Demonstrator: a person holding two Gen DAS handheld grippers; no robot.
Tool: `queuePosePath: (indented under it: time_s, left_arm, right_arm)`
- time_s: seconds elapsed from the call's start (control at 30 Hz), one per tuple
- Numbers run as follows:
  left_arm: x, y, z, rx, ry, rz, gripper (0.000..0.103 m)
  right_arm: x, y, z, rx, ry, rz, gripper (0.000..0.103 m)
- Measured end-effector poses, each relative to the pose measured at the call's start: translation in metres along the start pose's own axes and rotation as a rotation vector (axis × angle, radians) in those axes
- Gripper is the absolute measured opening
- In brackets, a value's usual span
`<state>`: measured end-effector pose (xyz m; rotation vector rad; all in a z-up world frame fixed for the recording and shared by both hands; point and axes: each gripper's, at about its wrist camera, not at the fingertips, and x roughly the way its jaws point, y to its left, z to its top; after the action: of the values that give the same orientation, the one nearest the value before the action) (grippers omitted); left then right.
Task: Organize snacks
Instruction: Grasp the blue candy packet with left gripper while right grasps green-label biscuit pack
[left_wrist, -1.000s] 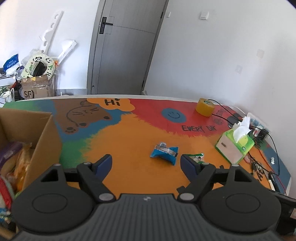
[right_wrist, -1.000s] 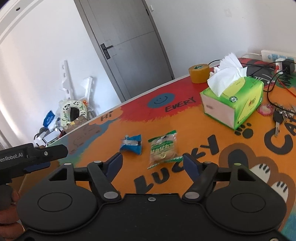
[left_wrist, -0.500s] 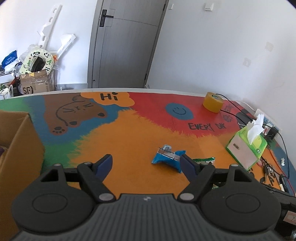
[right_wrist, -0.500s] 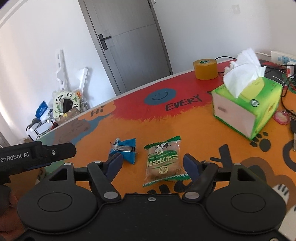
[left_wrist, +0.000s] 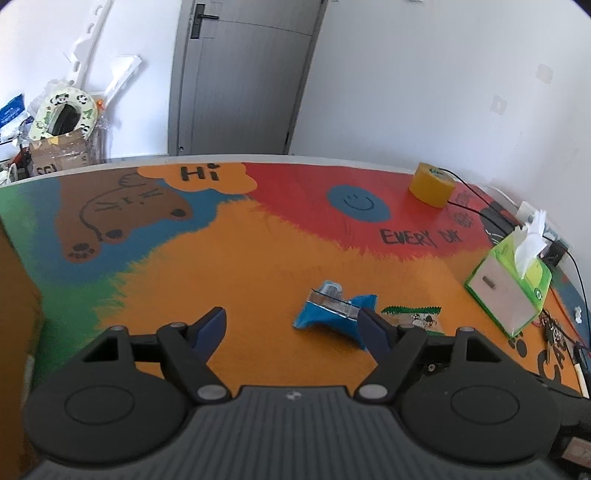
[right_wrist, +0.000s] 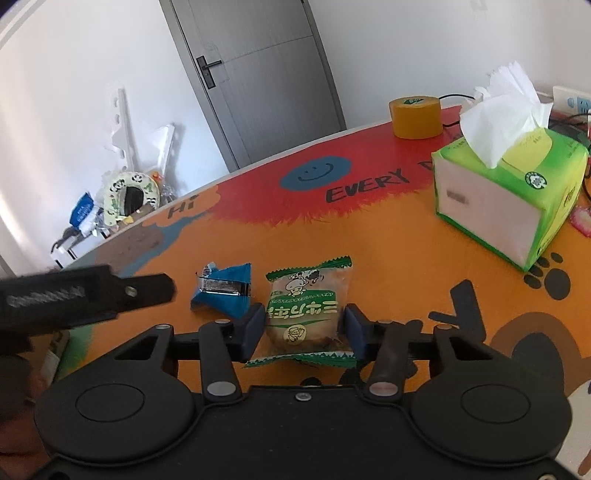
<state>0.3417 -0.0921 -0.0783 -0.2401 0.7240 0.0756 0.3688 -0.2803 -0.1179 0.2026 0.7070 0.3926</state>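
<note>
Looking along the left gripper (left_wrist: 291, 325), we count two snacks on the colourful table mat (left_wrist: 258, 251): one blue packet (left_wrist: 334, 310) just ahead of the right-hand finger, and one green cookie packet (left_wrist: 412, 314) beside it, partly hidden behind that finger. The fingers stand wide apart and hold nothing. One tissue box (left_wrist: 508, 286) and one yellow tape roll (left_wrist: 431, 184) sit further right, well apart from the snacks. Half a second ago a cardboard box edge filled more of this view's left side; now only a sliver remains. From the right wrist we again see two snacks: the blue packet (right_wrist: 223, 290) lies just left of the right gripper (right_wrist: 304, 326), whose fingers have narrowed against both sides of the green cookie packet (right_wrist: 304, 314), where earlier they stood wide with the packet ahead of them. The left gripper (right_wrist: 85, 295) reaches in at left.
</note>
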Motion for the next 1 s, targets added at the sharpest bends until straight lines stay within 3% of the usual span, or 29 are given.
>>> queuePosePath:
  time_s: [0.47,0.67,0.83,1.0]
  left_arm:
    - [0.038,-0.023,-0.005,0.051,0.000,-0.018,0.077]
    - [0.045,-0.028,-0.008,0.069,-0.014,-0.013,0.075]
    - [0.041,-0.026,-0.009,0.055,-0.022,-0.024,0.042]
    - [0.029,-0.022,-0.012,0.046,-0.034,-0.031,0.033]
  right_arm:
    - [-0.015,-0.026,0.002,0.049,-0.035,-0.089,0.048]
    - [-0.007,-0.017,0.001,0.014,-0.034,-0.103,0.052]
    - [-0.003,-0.010,0.000,-0.015,-0.032,-0.112,0.052]
    - [-0.008,-0.008,-0.004,-0.006,-0.030,-0.105,0.048]
